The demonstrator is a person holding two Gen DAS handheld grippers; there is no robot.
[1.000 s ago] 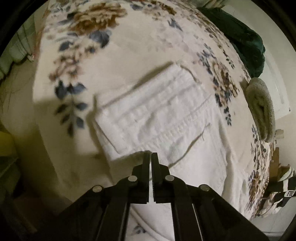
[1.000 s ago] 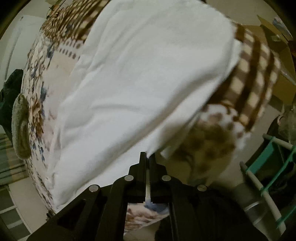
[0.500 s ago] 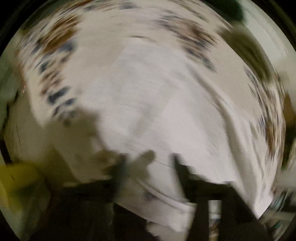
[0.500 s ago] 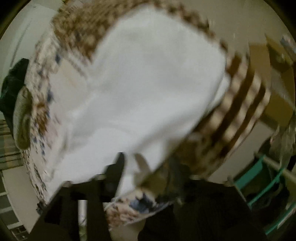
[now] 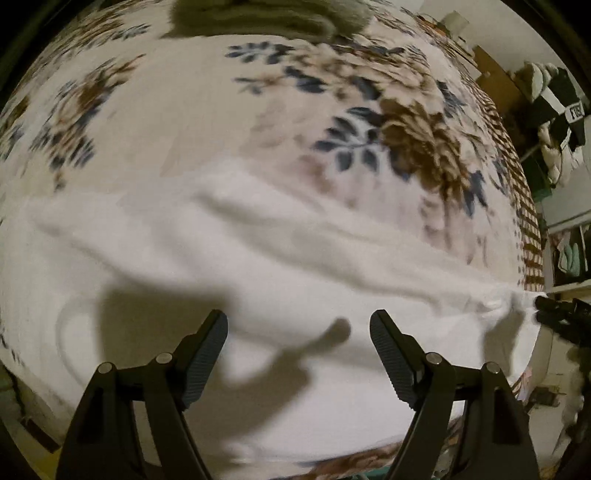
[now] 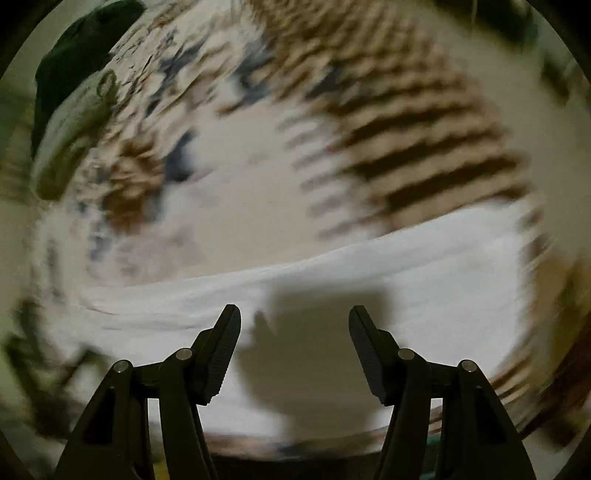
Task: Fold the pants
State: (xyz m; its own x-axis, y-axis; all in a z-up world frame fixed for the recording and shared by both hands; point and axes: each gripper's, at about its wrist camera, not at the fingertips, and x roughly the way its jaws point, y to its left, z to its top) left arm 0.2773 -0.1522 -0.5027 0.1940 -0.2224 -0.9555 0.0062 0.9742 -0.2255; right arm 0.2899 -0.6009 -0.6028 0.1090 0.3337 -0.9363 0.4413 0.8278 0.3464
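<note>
The white pants (image 5: 258,266) lie stretched across the near part of a floral blanket (image 5: 184,122) on the bed. My left gripper (image 5: 298,325) is open and empty, hovering just above the white cloth. The right gripper's black tip (image 5: 557,314) shows at the pants' far right end. In the right wrist view the picture is blurred; the pants (image 6: 424,277) lie as a white band under my right gripper (image 6: 294,321), which is open and empty above them.
A rolled olive-grey towel (image 5: 266,18) lies at the bed's far edge. A dark green cloth (image 6: 81,48) sits beyond it. The blanket's brown checked border (image 6: 424,147) runs along the right end. Shelves and clutter (image 5: 554,110) stand at the right.
Both grippers were shut one second ago and are now open. Both have swung round to face across the bed, low over the pants, which now lie stretched out lengthwise.
</note>
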